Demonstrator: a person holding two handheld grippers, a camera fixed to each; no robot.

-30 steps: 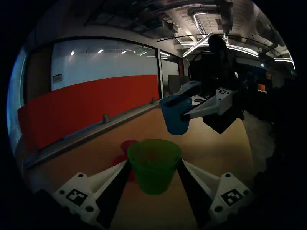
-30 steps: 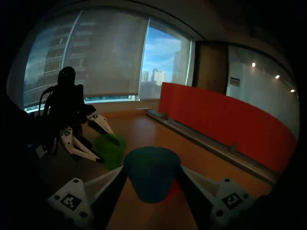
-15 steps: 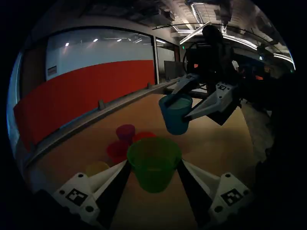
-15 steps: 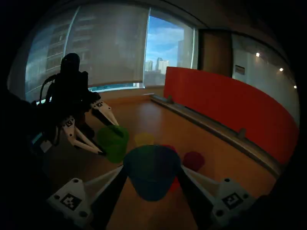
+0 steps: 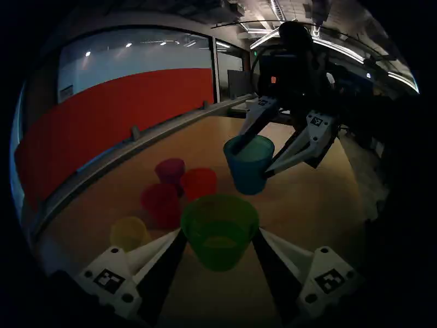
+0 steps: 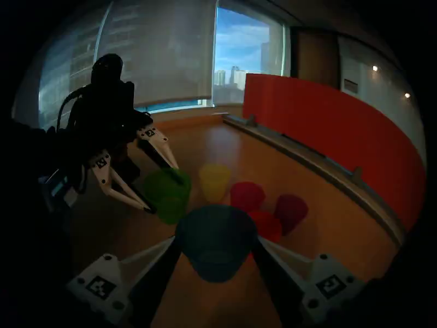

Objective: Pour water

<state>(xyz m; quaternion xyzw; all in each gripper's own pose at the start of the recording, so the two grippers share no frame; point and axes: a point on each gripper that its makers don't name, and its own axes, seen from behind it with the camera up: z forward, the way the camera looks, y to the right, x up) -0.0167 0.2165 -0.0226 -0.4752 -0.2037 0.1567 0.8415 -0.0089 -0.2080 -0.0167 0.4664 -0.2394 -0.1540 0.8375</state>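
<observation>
In the left gripper view my left gripper is shut on a green cup, held upright above the wooden table. Beyond it the right gripper holds a blue cup, also upright. In the right gripper view my right gripper is shut on that blue cup. Farther off at left the left gripper grips the green cup. The two cups hang apart, rims up. I cannot tell whether either holds water.
Several cups stand on the table: yellow, two red and purple; the yellow cup, a red cup and the purple cup also appear in the right gripper view. A red partition with a rail borders the table. A person stands behind the left gripper.
Both grippers have tilted downward, still holding their cups, so the table's group of coloured cups has come into view. The blue and green cups stay apart.
</observation>
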